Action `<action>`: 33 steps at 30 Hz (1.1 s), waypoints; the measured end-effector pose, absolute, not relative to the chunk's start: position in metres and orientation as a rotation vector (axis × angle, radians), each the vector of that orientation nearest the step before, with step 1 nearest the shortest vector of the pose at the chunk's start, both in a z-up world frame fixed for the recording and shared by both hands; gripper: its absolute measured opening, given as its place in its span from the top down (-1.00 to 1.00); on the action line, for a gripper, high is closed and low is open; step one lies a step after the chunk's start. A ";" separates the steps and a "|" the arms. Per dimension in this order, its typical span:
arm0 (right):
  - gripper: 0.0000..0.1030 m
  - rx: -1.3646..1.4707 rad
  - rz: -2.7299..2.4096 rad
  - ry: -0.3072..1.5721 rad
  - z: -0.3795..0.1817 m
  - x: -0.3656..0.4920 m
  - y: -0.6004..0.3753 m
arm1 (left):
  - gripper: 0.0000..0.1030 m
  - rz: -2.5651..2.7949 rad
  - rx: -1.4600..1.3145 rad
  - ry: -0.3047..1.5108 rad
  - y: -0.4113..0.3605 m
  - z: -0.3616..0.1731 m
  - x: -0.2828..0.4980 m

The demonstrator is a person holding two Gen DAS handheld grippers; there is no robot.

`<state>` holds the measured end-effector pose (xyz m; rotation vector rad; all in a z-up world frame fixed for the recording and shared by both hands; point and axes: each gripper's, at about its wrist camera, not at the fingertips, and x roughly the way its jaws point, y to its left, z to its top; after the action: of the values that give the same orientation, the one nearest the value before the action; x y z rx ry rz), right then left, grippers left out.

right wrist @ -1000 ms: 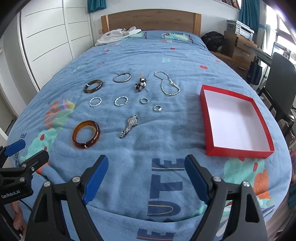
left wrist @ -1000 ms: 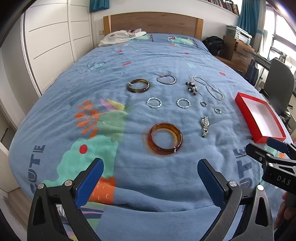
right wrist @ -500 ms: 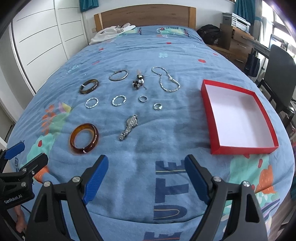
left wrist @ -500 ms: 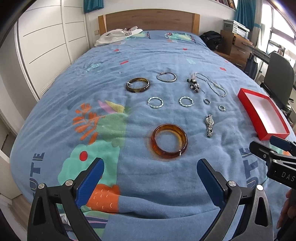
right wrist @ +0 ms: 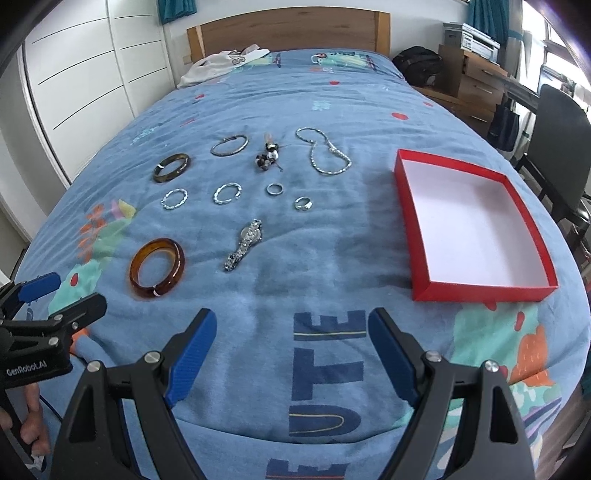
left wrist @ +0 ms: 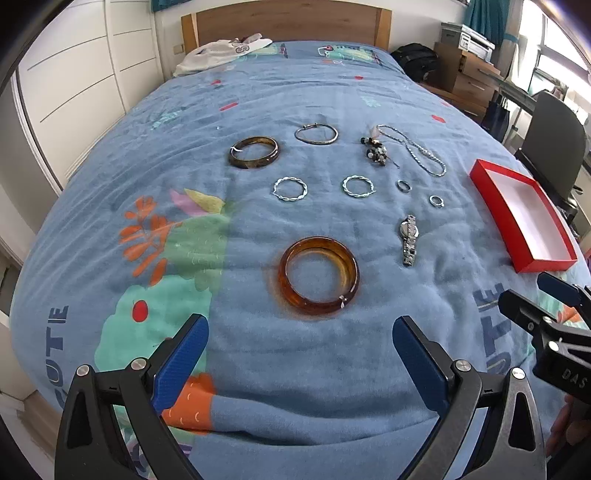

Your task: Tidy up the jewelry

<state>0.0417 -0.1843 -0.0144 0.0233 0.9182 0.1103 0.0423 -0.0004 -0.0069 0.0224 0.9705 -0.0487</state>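
Jewelry lies spread on a blue bedspread. An amber bangle (left wrist: pixel 318 276) lies nearest, just ahead of my open, empty left gripper (left wrist: pixel 300 341); it also shows in the right wrist view (right wrist: pixel 157 267). A silver watch (right wrist: pixel 244 243), two rings (right wrist: pixel 274 189), twisted hoops (right wrist: pixel 227 193), a dark bangle (right wrist: pixel 171 168), a thin bangle (right wrist: pixel 229 145), a bead cluster (right wrist: pixel 266 157) and a chain necklace (right wrist: pixel 325 153) lie beyond. The red box (right wrist: pixel 421 236), white inside and empty, sits to the right. My right gripper (right wrist: pixel 291 341) is open and empty over the near bedspread.
A wooden headboard (right wrist: pixel 288 27) and white clothing (right wrist: pixel 225 61) are at the far end. White wardrobe doors (right wrist: pixel 85 74) stand left. A dark chair (right wrist: pixel 561 147), drawers (right wrist: pixel 476 81) and a black bag (right wrist: pixel 419 62) stand right of the bed.
Both grippers have moved slightly forward over the bed, so the jewelry and box appear a little closer. Both stay open. No jewelry has moved.
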 end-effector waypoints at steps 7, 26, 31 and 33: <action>-0.63 -0.005 0.157 0.900 -0.015 0.053 -0.184 | -0.92 -0.003 0.003 1.002 0.010 -0.016 0.059; -0.58 0.103 0.268 0.949 -0.042 0.099 -0.200 | -0.92 -0.090 -0.024 1.071 -0.003 -0.058 0.105; -0.43 0.114 0.293 0.958 -0.048 0.112 -0.195 | -0.92 -0.088 -0.008 1.097 -0.008 -0.072 0.114; -0.32 0.125 0.299 0.964 -0.051 0.118 -0.194 | -0.91 -0.084 -0.009 1.100 -0.007 -0.075 0.117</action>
<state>0.1178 -0.1937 -0.0505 0.1254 0.9638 0.2987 0.1172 -0.0072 -0.0748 -0.0088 1.0999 -0.0842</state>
